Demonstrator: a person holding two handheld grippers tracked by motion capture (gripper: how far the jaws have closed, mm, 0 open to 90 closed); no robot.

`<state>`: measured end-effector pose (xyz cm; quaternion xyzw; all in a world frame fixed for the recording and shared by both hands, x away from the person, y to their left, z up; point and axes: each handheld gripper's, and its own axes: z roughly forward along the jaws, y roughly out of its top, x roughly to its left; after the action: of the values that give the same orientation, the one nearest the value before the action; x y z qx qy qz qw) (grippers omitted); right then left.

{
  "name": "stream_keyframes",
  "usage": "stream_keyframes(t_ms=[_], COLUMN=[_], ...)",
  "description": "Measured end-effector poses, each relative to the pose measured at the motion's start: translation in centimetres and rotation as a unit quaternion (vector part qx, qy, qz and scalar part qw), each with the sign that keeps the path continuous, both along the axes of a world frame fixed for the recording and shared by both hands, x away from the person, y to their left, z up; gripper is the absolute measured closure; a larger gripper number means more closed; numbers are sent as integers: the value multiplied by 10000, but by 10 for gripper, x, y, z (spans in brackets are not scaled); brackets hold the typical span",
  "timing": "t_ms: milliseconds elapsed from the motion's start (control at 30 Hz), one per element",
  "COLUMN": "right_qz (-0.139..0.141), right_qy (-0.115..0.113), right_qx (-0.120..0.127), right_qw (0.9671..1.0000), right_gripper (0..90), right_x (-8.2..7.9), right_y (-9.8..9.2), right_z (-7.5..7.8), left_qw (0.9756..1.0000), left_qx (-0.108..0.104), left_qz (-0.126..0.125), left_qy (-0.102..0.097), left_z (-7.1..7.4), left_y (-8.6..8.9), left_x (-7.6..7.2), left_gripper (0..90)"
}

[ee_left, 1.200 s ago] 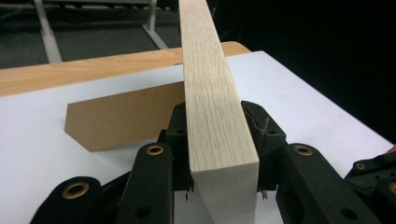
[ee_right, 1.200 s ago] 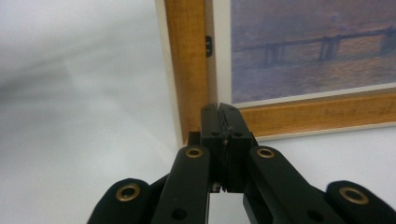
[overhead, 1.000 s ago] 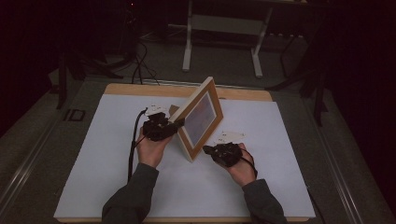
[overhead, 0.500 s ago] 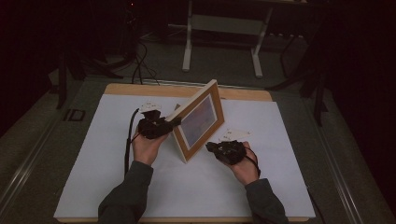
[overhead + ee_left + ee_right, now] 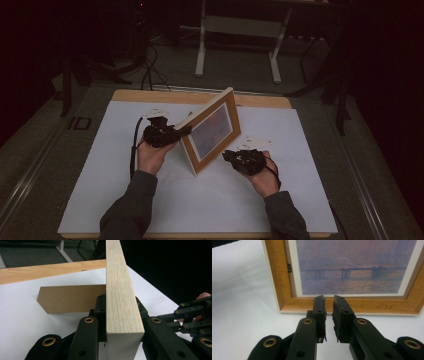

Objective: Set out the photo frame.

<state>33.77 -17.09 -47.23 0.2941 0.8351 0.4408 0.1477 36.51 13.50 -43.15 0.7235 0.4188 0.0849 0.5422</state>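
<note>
A wooden picture frame (image 5: 212,131) with a dusky bridge painting stands tilted on the white sheet (image 5: 115,190). My left gripper (image 5: 181,131) is shut on the frame's left side edge (image 5: 120,290); its jaws have just been closing on it. The frame's brown back stand (image 5: 70,298) rests on the sheet behind. My right gripper (image 5: 227,155) sits low in front of the frame's bottom rail (image 5: 352,305). The right gripper (image 5: 329,302) has just been opening its jaws, which stand slightly parted with nothing between them. It also shows at the right as the right gripper (image 5: 192,317).
The white sheet covers a wooden table (image 5: 260,101) whose bare strip shows at the far edge. Beyond it, on the dark floor, stand white stand legs (image 5: 201,50) and loose cables (image 5: 147,65). Both forearms come in from the near edge.
The left gripper and the frame's side have shifted slightly to the left. The right gripper has stayed in place in front of the frame.
</note>
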Motion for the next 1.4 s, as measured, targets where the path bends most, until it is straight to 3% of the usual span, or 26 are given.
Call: stream_keyframes(t_ms=[933,1400], right_qz=[-233,-499], right_qy=[-133,-211], right_qx=[173,183], right_qw=[9995,9984], right_gripper=[755,697], right_x=[3,12], right_y=[-12,-25], right_z=[10,20], left_qw=[9979,9967], left_qx=[-53,-41], left_qz=[-646,-810], left_qy=[-33,-11], left_z=[-1,-1], left_y=[14,16], left_x=[9,14], left_gripper=[743,743])
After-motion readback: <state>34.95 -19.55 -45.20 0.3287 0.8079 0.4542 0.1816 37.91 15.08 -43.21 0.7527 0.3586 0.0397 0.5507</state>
